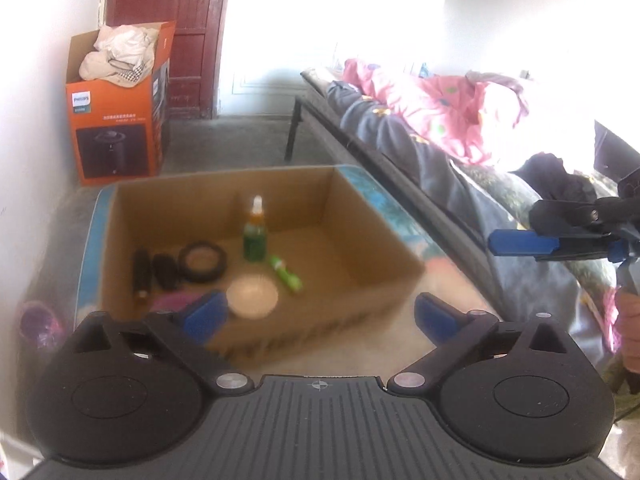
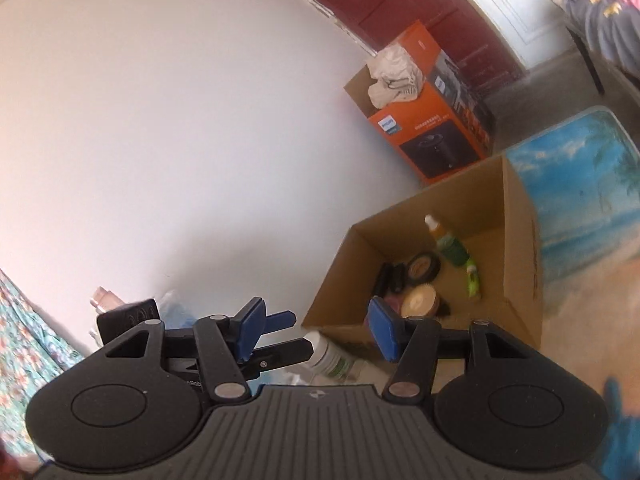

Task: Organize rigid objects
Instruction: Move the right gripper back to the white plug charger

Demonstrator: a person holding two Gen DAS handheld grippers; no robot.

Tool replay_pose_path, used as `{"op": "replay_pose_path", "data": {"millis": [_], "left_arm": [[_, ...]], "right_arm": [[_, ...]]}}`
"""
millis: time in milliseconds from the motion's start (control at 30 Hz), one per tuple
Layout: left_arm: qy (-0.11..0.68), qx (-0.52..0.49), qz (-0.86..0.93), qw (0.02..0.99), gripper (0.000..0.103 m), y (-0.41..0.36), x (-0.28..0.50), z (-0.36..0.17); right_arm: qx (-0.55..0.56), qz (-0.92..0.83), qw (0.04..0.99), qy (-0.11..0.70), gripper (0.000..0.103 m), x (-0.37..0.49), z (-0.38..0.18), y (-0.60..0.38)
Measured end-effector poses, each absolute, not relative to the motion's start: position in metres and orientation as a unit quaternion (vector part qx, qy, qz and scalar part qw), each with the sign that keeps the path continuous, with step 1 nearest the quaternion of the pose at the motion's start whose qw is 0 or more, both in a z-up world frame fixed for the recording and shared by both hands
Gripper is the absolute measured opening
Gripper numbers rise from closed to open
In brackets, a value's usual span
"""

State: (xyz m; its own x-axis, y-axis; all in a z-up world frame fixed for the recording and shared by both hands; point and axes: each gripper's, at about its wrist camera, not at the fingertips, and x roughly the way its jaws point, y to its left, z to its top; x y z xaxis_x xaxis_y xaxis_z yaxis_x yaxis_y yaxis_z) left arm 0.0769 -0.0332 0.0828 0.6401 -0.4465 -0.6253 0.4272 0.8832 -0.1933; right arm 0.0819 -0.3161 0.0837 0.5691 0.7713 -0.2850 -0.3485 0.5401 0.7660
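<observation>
Nearest the left wrist lens, the left gripper (image 1: 316, 316) hangs with its blue pads spread wide and nothing between them, over the near wall of the cardboard box (image 1: 376, 220). From the right wrist view the right gripper (image 2: 316, 330) stands part-spread and also empty, off the box's near corner.

Everything sorted so far lies toward the box's left side: a green spray bottle (image 1: 255, 236) upright near the middle, a black-rimmed round compact (image 1: 202, 261) just beside it, two dark slim pieces (image 1: 154, 274) by the left wall, a pale round lid or puff (image 1: 252, 296) at the near wall, and a small green tube (image 1: 285, 273) lying flat. All look light and stiff; the bottle seems tippy and smooth, best taken around its body, the tube across its middle.

Outside the box, a white jar (image 2: 330, 356) sits by its near corner, probably next; its smooth round wall could slip, so grip across the widest part. An orange carton (image 1: 116, 136) stands well apart by the wall, and a bed (image 1: 420, 120) borders the right side.
</observation>
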Motion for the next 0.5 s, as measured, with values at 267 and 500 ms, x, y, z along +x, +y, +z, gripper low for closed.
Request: {"op": "replay_pose_path", "data": {"millis": [267, 500], "left_arm": [[0.351, 0.053, -0.175, 0.918, 0.1, -0.029, 0.035, 0.021], [0.333, 0.092, -0.134, 0.929, 0.094, -0.044, 0.033, -0.019]], "right_arm": [[0.435, 0.343, 0.738, 0.384, 0.06, 0.069, 0.0, -0.274], [0.389, 0.324, 0.76, 0.408, 0.058, 0.118, -0.03, -0.217]]}}
